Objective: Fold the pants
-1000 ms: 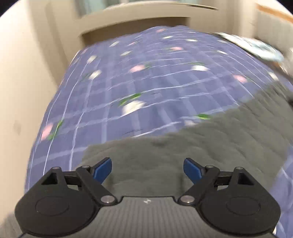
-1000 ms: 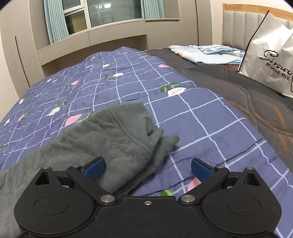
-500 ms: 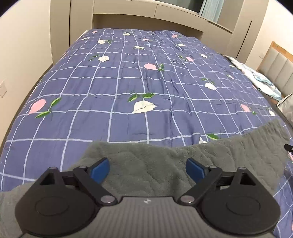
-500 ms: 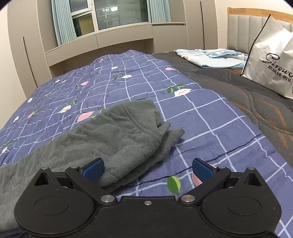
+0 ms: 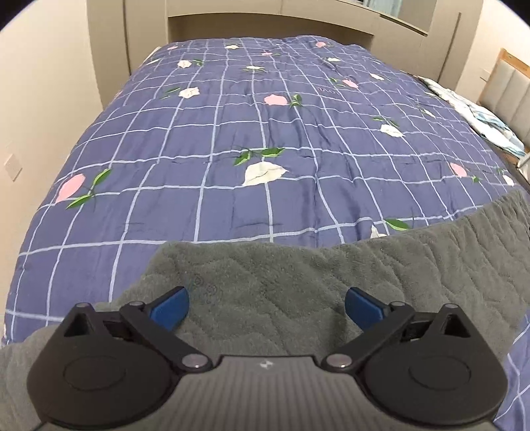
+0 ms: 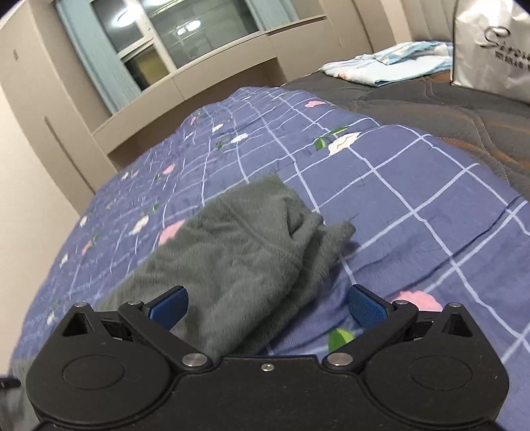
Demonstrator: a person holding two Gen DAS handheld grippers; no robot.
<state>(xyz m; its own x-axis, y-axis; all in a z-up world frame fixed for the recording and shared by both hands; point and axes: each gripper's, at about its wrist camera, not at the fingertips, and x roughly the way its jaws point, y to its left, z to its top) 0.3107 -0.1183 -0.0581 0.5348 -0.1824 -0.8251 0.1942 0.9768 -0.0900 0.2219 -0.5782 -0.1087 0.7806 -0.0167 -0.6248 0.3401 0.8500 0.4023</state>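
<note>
Grey fleece pants (image 5: 298, 278) lie across the near part of a bed with a blue checked floral quilt (image 5: 265, 139). In the left wrist view the pants stretch from lower left to the right edge. My left gripper (image 5: 265, 306) is open and empty, just above the pants. In the right wrist view the waistband end of the pants (image 6: 251, 238) lies bunched on the quilt (image 6: 414, 199). My right gripper (image 6: 266, 306) is open and empty, hovering over that end.
A white shopping bag (image 6: 493, 43) and folded light-blue cloth (image 6: 384, 64) sit on the dark mattress at the far right. Beige cabinets (image 5: 265, 20) and a window (image 6: 185, 36) stand beyond the bed. A wall (image 5: 39, 99) runs along the left.
The left gripper has swung and steadied over the pants, its view now sharp. The right gripper has tilted and moved closer over the waistband end. Both stayed open.
</note>
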